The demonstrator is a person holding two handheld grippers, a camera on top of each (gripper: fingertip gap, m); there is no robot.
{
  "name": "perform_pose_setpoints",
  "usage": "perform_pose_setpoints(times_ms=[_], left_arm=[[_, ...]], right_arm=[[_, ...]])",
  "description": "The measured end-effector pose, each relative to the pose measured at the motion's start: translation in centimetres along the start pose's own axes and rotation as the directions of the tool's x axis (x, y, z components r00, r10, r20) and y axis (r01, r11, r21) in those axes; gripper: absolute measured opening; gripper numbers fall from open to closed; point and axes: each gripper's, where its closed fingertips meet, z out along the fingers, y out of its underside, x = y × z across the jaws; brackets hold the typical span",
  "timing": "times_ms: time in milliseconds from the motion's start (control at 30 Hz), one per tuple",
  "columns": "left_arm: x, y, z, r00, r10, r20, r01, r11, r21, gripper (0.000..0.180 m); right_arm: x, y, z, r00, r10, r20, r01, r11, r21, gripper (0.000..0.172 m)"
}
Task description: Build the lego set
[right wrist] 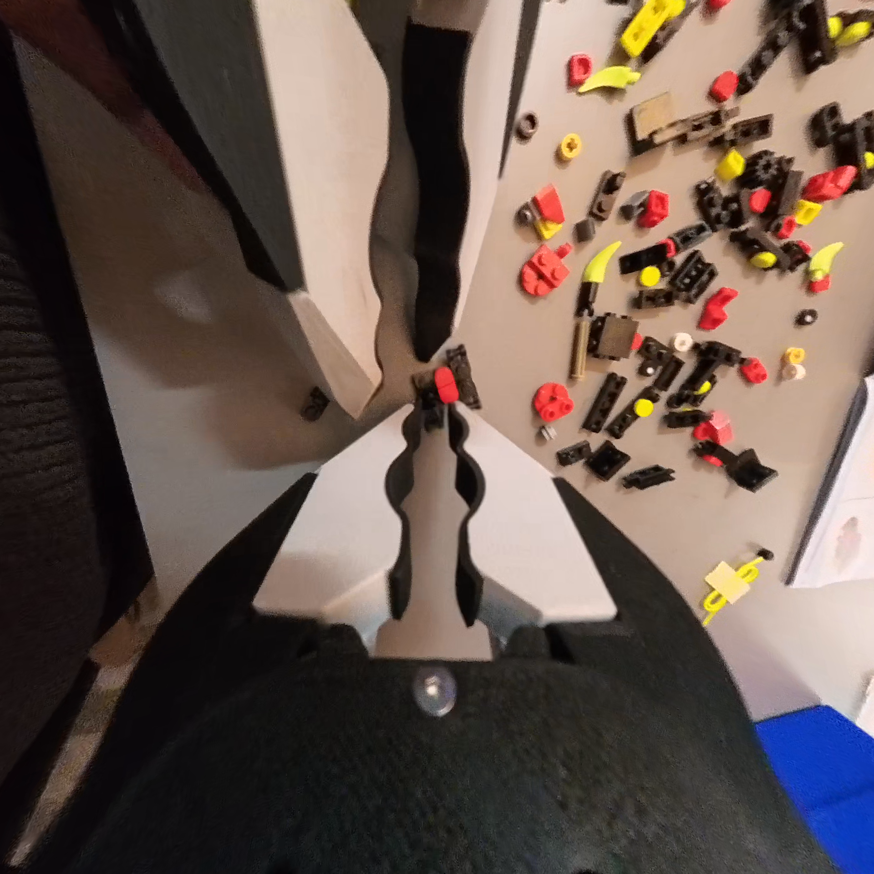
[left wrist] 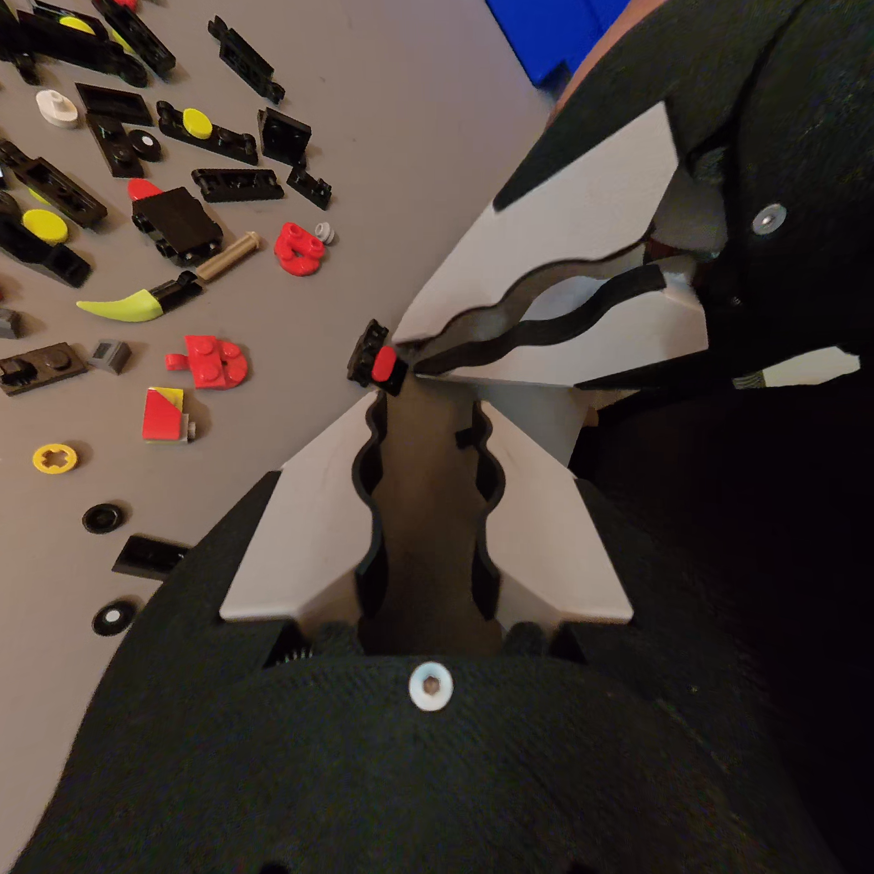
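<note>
My right gripper [right wrist: 432, 414] is shut on a small black brick assembly with a red oval tile [right wrist: 447, 385] and holds it above the grey table [right wrist: 520, 331]. In the left wrist view the right gripper [left wrist: 406, 359] comes in from the upper right, its tips pinching the assembly [left wrist: 378, 364]. My left gripper [left wrist: 428, 397] is open, its tips just below the assembly, with the pads apart and not pressing on it. In the right wrist view the left gripper [right wrist: 402, 369] reaches down from the top, its tips next to the assembly.
Many loose black, red and yellow bricks lie on the table [left wrist: 402, 142], among them a yellow-green claw [left wrist: 127, 305] and a red rounded plate [left wrist: 213, 362]. A blue box [right wrist: 827, 780] and a white booklet [right wrist: 846, 496] lie at the table's side. Both grippers' tips are close together, under 4 cm apart.
</note>
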Motion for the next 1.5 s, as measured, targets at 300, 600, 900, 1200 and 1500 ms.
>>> perform_pose_setpoints(times_ms=[300, 600, 900, 1200, 1500], left_arm=[[0.1, 0.0, 0.1, 1.0, 0.008, 0.002, -0.008, 1.0, -0.004, 0.035], [0.0, -0.1, 0.0, 1.0, 0.003, -0.003, -0.003, 1.0, 0.0, 0.035], [-0.1, -0.4, 0.0, 1.0, 0.017, 0.011, -0.018, 1.0, 0.007, 0.039], [0.0, -0.2, 0.0, 0.999, 0.03, 0.013, -0.03, 1.0, 0.0, 0.039], [0.0, -0.1, -0.1, 1.0, 0.03, 0.007, -0.03, 1.0, -0.001, 0.039]], right_arm=[[0.4, 0.5, -1.3, 0.994, 0.112, 0.001, -0.111, 0.987, 0.113, 0.007], [2.3, 7.3, -3.7, 0.874, 0.479, -0.079, -0.47, 0.876, 0.109, 0.018], [1.1, 9.2, -2.2, 0.713, 0.699, -0.055, -0.693, 0.715, 0.089, 0.015], [1.1, 6.3, -1.2, 0.729, 0.682, 0.058, -0.681, 0.713, 0.166, 0.022], [-1.1, 3.5, -1.8, 0.74, 0.635, 0.222, -0.672, 0.712, 0.202, 0.022]])
